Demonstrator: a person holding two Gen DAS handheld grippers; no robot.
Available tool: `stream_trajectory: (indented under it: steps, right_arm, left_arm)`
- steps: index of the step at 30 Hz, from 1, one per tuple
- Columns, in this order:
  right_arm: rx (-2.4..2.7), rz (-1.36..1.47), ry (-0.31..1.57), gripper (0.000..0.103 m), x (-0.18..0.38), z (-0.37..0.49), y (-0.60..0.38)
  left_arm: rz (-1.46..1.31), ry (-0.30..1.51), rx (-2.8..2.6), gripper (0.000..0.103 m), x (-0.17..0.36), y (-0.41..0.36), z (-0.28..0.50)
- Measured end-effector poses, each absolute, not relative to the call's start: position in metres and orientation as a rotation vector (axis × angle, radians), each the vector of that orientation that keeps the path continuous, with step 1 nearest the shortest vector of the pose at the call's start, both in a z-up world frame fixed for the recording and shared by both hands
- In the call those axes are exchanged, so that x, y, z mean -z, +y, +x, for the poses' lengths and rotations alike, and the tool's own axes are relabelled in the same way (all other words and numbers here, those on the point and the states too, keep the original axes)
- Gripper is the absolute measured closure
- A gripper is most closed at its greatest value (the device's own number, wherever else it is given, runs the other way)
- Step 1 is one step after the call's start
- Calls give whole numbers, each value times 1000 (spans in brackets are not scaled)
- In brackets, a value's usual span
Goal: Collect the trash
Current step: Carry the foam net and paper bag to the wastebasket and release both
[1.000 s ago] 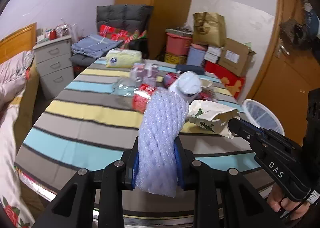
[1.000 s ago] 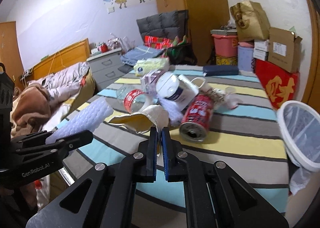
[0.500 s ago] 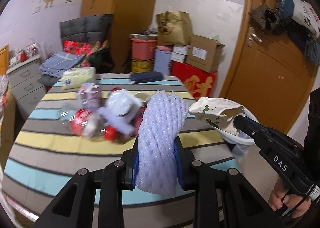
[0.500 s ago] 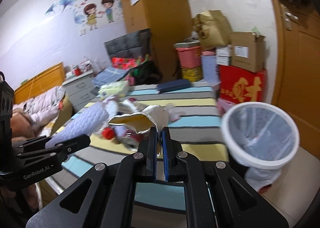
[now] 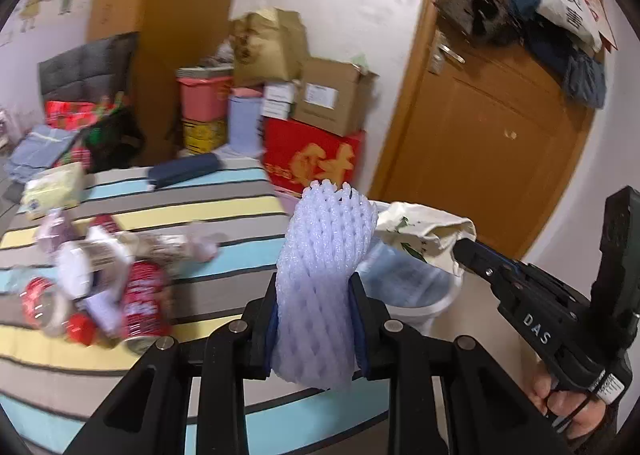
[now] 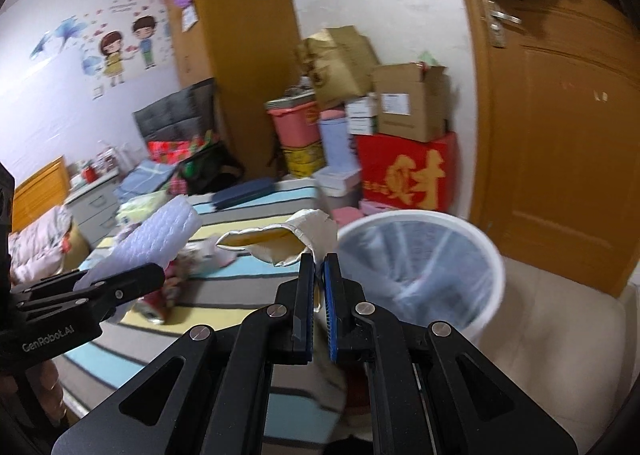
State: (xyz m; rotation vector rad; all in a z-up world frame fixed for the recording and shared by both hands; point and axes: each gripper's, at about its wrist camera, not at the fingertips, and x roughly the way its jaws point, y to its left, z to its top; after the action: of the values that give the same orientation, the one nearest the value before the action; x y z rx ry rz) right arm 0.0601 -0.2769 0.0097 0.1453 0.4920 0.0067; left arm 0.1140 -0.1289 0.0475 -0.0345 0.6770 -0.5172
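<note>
My left gripper (image 5: 316,319) is shut on a lilac foam fruit net (image 5: 324,267) that stands up between its pads. My right gripper (image 6: 318,283) is shut on a crumpled white paper bag with a foil lining (image 6: 280,241), seen from the side in the left wrist view as the paper bag (image 5: 424,231). Both hang near the white trash bin with a plastic liner (image 6: 424,267) beside the striped table (image 5: 208,211). The foam net (image 6: 156,235) and the left gripper (image 6: 148,275) show at the left of the right wrist view. More trash, red cans (image 5: 144,299) and wrappers, lies on the table.
Cardboard boxes (image 6: 412,107), a red box (image 6: 404,175) and pink and blue bins are stacked behind the trash bin. A wooden door (image 6: 560,135) stands to the right. A dark blue case (image 5: 184,171) and a tissue pack (image 5: 52,187) lie on the table. A hand (image 5: 568,411) holds the right gripper.
Both grippers have swung to the right, away from the trash pile and toward the bin, each keeping its load. The bin now lies close ahead of both.
</note>
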Motion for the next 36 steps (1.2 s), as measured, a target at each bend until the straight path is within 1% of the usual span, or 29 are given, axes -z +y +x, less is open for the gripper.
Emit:
stream_trajectory:
  steps: [10,20,23,25,26,28,29,30,31,32,36]
  right_arm:
    - [105,186,556,98,6,77,-325]
    - [151,164,647,98,22,99,-345]
    - [166,163,675,97,26,104,-351]
    - [168,161,673,96,26,103,-352]
    - [164,158,678,95,27,103,-353]
    - [175,152,679,89,26,104,-354]
    - [179,152,680,82,26,103,-354]
    - [178,157,679,76,25,103,-354]
    - [177,163,677,72,24,104,-354]
    - [179,167,673,68,23,104,-354]
    - [179,179,657,67,18,100,-350]
  left_arm:
    - [28,759,606,73,-23,-200,149]
    - [83,824,609,72,5,-240,177]
    - [70,840,614,70,8,-242,182]
    - [87,823,607,63,8,-242,182]
    - [84,830,609,63,8,-240,182]
    - [76,835,603,60,7,-238,183]
    - [85,826,590,57,6,-236,182]
    - [92,818,582,50,5,-235,182]
    - [90,811,575,46,3,-233,181]
    - [84,807,572,46,2,-230,180]
    - [73,788,553,45,-5,-216,172]
